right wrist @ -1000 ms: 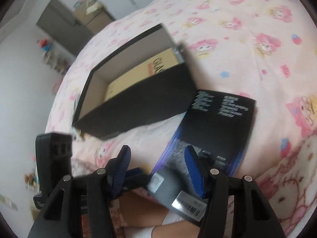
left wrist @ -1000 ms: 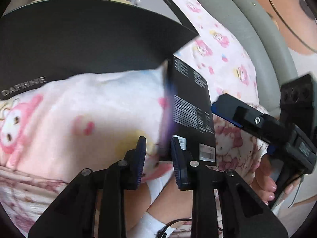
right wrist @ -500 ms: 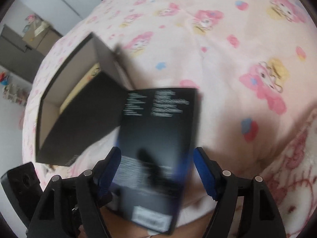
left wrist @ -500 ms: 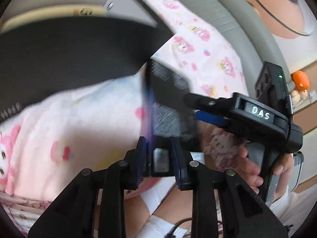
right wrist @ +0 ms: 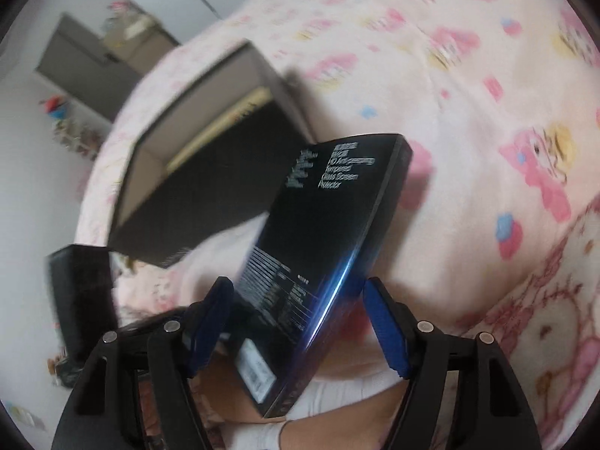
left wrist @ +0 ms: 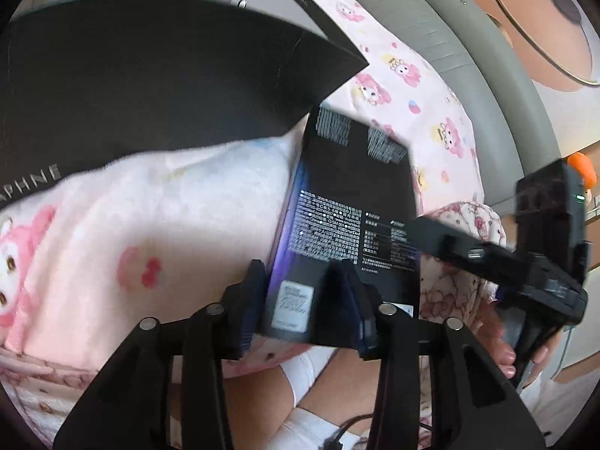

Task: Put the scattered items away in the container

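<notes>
Flanking black packet: open box.

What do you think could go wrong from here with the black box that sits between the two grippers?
1. The left gripper's jaws are opening while the right gripper's are closing but not yet pressing on the flat black box, so it may slip onto the blanket.
2. The box sits tilted in the right gripper, which may catch only an edge and twist it.
</notes>
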Demonstrator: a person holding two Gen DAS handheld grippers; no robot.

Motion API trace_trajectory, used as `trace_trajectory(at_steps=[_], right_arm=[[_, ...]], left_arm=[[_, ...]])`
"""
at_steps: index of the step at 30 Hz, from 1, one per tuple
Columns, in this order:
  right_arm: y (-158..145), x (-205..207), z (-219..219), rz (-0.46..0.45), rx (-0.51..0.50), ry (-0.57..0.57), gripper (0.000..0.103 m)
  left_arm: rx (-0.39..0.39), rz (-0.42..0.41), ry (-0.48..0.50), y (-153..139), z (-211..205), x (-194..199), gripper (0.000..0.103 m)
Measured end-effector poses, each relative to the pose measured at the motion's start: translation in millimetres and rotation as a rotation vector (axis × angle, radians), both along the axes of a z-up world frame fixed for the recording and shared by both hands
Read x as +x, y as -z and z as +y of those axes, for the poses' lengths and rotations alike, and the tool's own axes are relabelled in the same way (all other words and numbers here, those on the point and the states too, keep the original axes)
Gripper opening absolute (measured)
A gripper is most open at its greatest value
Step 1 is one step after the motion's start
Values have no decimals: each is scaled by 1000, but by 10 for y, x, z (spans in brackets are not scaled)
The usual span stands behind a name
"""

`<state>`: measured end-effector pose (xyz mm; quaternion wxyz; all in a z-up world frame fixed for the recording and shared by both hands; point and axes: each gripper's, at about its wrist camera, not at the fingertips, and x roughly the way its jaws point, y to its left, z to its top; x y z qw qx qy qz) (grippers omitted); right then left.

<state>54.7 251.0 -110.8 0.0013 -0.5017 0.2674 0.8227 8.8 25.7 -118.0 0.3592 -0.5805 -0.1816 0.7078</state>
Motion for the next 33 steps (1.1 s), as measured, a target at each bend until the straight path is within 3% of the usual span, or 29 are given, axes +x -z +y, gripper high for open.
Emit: trace_trajectory(at_steps=[4, 8, 12, 15, 20, 26, 31, 33], right_arm=[[-189, -64, -172, 70, -40, -63, 66], [-390, -226, -603, 152, -106, -220, 60], [-228, -502, -895, 146, -110, -310, 59], [-101, -621, -857, 126, -175, -307, 59], [100, -614, -591, 92, -199, -251, 59], [375, -636, -514, -3, -155, -210, 59], [508, -674, -468, -48, -154, -157, 60], [518, -718, -452, -48, -160, -135, 65]], left_arm=[[27, -22, -75, -64, -240, -21, 34], [-20, 70, -158, -326, -495, 27, 33], [-35, 86, -292, -470, -855, 65, 32], [-16, 81, -318, -527, -996, -13, 32], [90, 116, -260, -686, -826, -219, 32], [7, 136, -114, -653, -304, -327, 39], [-81, 147, -81, -573, -66, -379, 34], [-89, 147, -100, -592, -83, -343, 32]])
